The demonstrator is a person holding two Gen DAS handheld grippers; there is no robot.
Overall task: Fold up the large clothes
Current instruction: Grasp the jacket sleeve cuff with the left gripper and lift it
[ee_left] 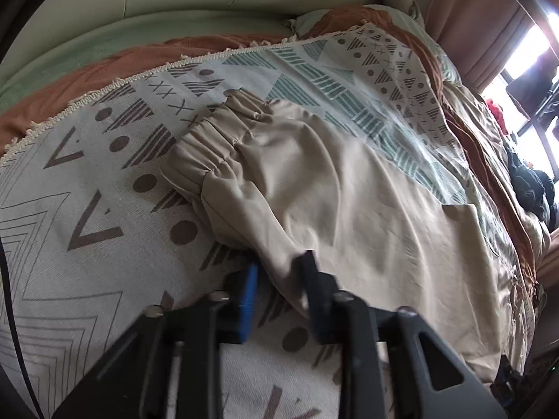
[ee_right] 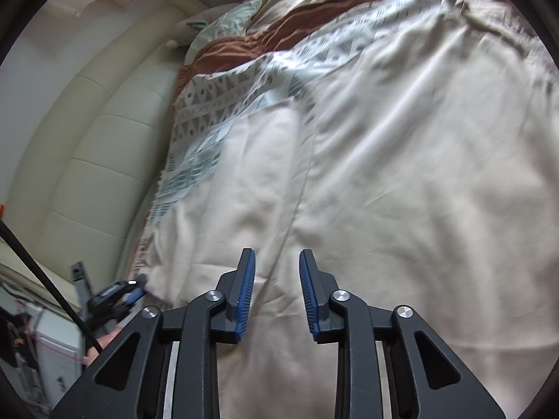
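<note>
left hand-held gripper [ee_left: 279, 265] pinching beige trousers [ee_left: 314, 181] | right hand-held gripper [ee_right: 277, 262] narrow, unclamped | patterned blanket [ee_left: 104, 174] beneath

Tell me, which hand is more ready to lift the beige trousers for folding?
Left. The left gripper already pinches an edge of the beige trousers between its pads. The right gripper only hovers over the cloth, jaws apart, gripping nothing.

Left gripper [ee_left: 279, 265] seemingly pinched shut (blurred); right gripper [ee_right: 277, 265] apart.
</note>
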